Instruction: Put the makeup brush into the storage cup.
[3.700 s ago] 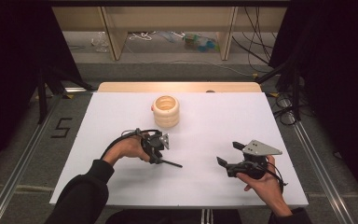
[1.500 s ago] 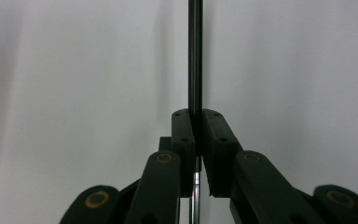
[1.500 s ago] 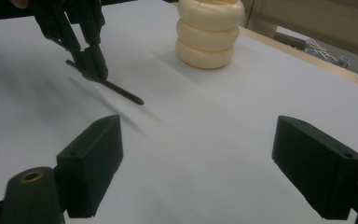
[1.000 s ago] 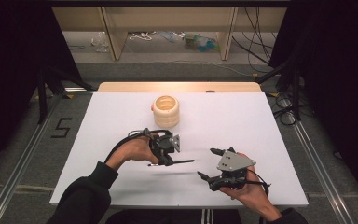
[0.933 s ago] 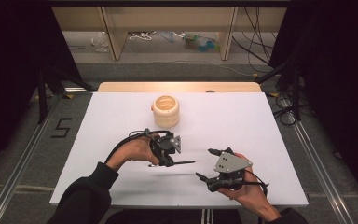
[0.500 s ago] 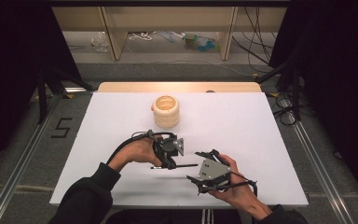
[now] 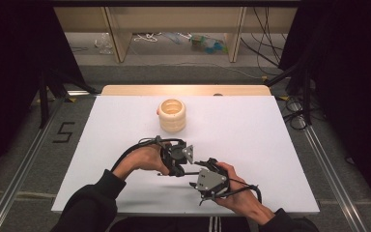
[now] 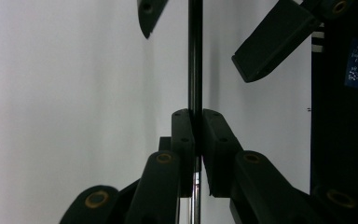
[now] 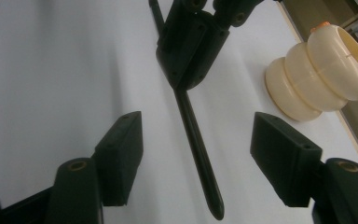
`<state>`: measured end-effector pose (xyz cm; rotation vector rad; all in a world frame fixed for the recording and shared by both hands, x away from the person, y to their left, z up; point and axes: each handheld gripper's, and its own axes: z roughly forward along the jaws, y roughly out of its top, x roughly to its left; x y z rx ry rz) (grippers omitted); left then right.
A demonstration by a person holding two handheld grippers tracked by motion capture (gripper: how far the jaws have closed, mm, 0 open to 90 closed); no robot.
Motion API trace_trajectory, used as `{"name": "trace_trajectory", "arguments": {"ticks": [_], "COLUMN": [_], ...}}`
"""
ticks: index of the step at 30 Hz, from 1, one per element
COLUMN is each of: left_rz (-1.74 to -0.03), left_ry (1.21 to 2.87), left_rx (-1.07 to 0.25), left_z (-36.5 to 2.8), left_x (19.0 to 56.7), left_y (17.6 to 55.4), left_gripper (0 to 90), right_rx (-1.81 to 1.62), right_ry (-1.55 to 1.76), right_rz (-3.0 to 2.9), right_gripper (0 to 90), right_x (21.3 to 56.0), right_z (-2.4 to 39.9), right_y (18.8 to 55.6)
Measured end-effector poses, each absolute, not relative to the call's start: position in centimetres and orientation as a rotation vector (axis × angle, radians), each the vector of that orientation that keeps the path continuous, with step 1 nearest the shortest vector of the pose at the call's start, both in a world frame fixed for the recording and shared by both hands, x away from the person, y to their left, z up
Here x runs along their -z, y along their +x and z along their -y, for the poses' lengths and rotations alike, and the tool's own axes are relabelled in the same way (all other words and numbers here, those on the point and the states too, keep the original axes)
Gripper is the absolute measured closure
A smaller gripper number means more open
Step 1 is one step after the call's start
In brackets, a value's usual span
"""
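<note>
- Rod [image 9: 196,140]: clamped in the left gripper [image 8: 196,140].
- Right gripper [image 9: 196,158]: jaws apart and just closing, astride the rod, not touching it.
- Cup [image 7: 172,115]: well apart.

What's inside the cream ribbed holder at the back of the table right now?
From the high view, the cream ribbed holder stands open-topped, and only its upper inner wall shows, with nothing rising above the rim. Its bottom is hidden. The black rod is outside it, clamped in the left gripper.
</note>
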<state>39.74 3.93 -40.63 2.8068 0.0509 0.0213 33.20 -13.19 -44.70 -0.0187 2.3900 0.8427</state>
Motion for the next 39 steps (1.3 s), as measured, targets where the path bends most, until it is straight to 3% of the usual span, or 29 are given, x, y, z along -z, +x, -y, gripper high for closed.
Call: {"name": "trace_trajectory", "arguments": {"ticks": [22, 39], "left_rz": [0.002, -0.008], "left_ry": [2.819, 2.814], "left_rx": [-0.011, 0.000], "left_z": [-3.6, -3.5], "left_x": [40.8, 40.9], "left_y": [39.6, 39.4], "left_gripper": [83.6, 83.6], "right_rx": [-0.694, -0.646], "right_ry": [-0.208, -0.230], "right_rz": [-2.387, -2.386], "right_gripper": [64.2, 72.2], "right_x": [45.1, 45.2], "right_z": [11.5, 11.0], "right_y": [33.3, 33.2]}}
